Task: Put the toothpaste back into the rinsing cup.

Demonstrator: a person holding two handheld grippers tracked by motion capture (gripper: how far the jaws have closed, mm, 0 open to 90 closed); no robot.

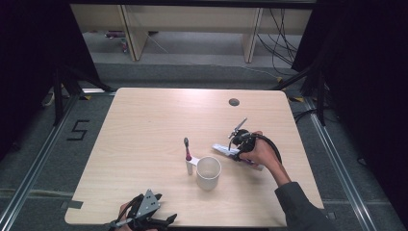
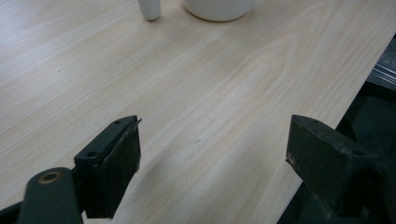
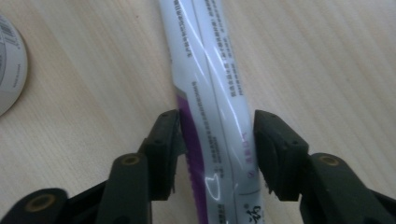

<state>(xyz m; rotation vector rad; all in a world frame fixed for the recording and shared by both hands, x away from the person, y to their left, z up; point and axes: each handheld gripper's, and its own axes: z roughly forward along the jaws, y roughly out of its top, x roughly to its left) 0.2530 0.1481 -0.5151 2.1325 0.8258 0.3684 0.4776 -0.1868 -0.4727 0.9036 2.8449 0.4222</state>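
A white and purple toothpaste tube (image 3: pixel 215 93) lies flat on the wooden table (image 1: pixel 154 120), right of centre (image 1: pixel 225 149). My right gripper (image 3: pixel 217 140) points down over it, with one jaw on each long side and both pads touching the tube; in the high view a hand holds this gripper (image 1: pixel 239 147) there. A white cup (image 1: pixel 208 172) stands upright to the left of the tube. Beside the cup lies a toothbrush (image 1: pixel 187 155) with a dark head and a white handle. My left gripper (image 2: pixel 212 144) rests open at the table's near edge (image 1: pixel 144 211), with nothing between its jaws.
A round cable hole (image 1: pixel 234 102) sits in the table's far right part. The cup's base (image 2: pixel 218 8) and the brush handle's end (image 2: pixel 149 9) show ahead of the left gripper. A white rounded rim with a printed label (image 3: pixel 9 70) lies left of the tube. Dark floor surrounds the table.
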